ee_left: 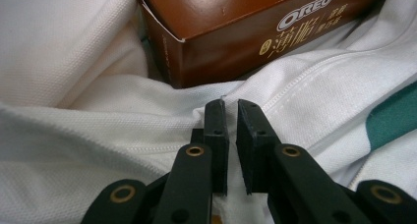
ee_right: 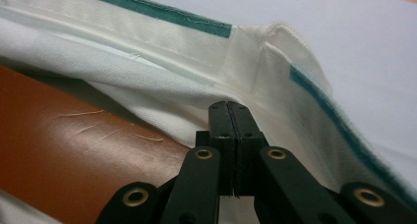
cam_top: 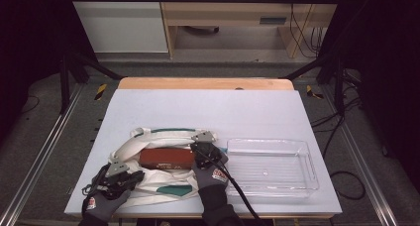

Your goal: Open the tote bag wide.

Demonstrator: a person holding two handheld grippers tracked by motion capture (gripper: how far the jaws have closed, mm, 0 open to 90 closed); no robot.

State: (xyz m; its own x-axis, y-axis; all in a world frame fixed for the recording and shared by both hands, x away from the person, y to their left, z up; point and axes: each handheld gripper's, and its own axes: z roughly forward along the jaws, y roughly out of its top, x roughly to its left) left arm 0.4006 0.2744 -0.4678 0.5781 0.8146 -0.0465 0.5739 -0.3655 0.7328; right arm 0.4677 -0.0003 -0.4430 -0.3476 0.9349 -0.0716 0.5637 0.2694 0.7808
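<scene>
Ideally, with the brown Oreo cardboard box lower-centre inside the white teal-trimmed cloth bag, left gripper slightly parted, right gripper clenched on the bag's rim, lift evenly.

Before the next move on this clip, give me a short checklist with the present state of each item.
1. Right gripper fingers pressed together at the white bag fabric: ok, though whether cloth is pinched between them: cannot tell.
2. Left gripper fingers slightly apart, tips against the bag's cloth: not ok for a hold; nothing is clamped yet.
3. Brown Oreo box lies inside the bag's opening: ok.
4. Box free of the cloth around it: cannot tell.
5. Clear plastic tray stands beside the bag near the right gripper, with nothing in it: ok.
</scene>
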